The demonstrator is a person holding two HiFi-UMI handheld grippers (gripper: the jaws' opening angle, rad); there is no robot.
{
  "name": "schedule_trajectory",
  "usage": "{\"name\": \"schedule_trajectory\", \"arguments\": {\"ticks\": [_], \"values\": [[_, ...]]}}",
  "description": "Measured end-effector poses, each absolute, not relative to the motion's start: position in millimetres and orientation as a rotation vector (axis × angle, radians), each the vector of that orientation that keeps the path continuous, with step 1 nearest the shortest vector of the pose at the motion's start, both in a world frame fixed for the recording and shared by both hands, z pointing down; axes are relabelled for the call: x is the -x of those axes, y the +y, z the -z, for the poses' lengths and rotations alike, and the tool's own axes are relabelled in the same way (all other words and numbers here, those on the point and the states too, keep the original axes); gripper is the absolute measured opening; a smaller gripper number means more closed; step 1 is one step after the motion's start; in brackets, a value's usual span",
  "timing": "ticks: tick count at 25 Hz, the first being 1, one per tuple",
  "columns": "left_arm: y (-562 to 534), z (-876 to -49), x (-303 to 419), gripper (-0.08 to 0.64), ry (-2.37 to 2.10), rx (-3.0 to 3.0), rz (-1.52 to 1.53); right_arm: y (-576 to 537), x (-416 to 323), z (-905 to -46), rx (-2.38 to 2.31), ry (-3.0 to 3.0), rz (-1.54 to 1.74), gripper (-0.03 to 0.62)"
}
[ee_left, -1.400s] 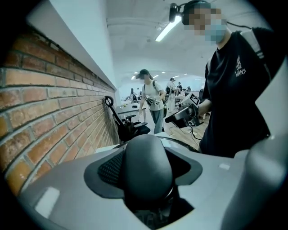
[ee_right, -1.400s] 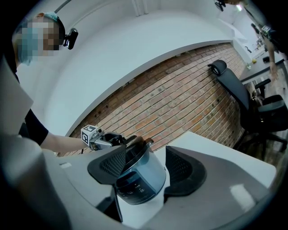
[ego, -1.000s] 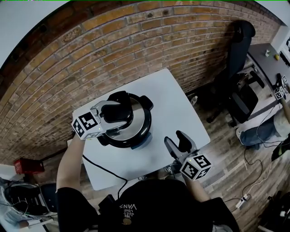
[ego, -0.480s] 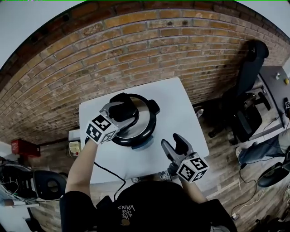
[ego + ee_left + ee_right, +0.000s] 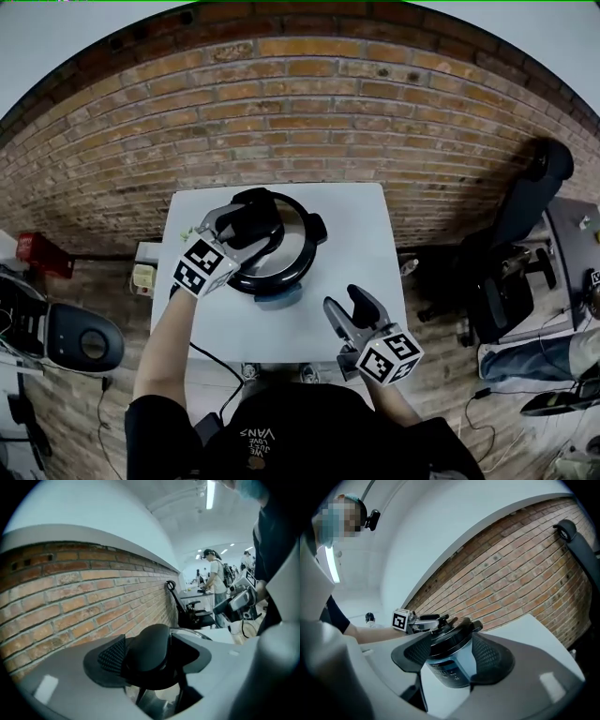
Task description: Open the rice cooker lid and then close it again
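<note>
- The cooker (image 5: 452, 665) stands on the white table (image 5: 347, 244), toward 10 o'clock from the table's middle and close to the brick wall (image 5: 309, 112).
- The lid (image 5: 292, 236) looks seated flat on the body, so by my reading it is shut.
- The left gripper (image 5: 242, 227) sits on top of the lid, its jaws closed on the black handle (image 5: 150, 653). The handle fills the gap between the pads.
- The right gripper (image 5: 344, 300) hovers over bare table at about 5 o'clock from the cooker. Its jaws are wide apart and hold nothing. The cooker only shows between them from a distance.
- Step in hand, as I judge it: the grip on the handle is made and the lid is about to be opened.
- The next move calls for a firm hold and a lift or twist that frees the lid without dragging the body across the table. The right gripper is free to steady the body if it slides.
- Against a second ago, the left gripper stays on the handle and the right stays open. Mostly the head has turned, so the wall now runs level and the table is squarer in view.
</note>
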State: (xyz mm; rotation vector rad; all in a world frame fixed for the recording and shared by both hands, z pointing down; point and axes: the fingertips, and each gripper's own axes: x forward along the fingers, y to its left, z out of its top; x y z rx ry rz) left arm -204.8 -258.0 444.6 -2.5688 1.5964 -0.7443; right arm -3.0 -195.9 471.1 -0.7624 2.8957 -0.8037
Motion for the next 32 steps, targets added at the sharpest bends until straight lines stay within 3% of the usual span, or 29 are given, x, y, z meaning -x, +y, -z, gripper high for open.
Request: {"name": "schedule_trajectory", "arguments": {"ticks": [16,28,32], "values": [[-78.4,-408.5,245.3,0.284,2.297,2.066,0.323,-175.4,27.6,-467.2,0.388,3.023,0.791,0.275],[25.6,-432.0,202.1,0.279,2.485,1.972,0.12,-125.3,19.6,-466.0,0.365,3.104,0.67,0.252],[56.4,-447.2,179.2,0.229,2.515,1.992,0.111,-101.3,13.5,-466.0,0.369,3.123,0.658,0.219]]}}
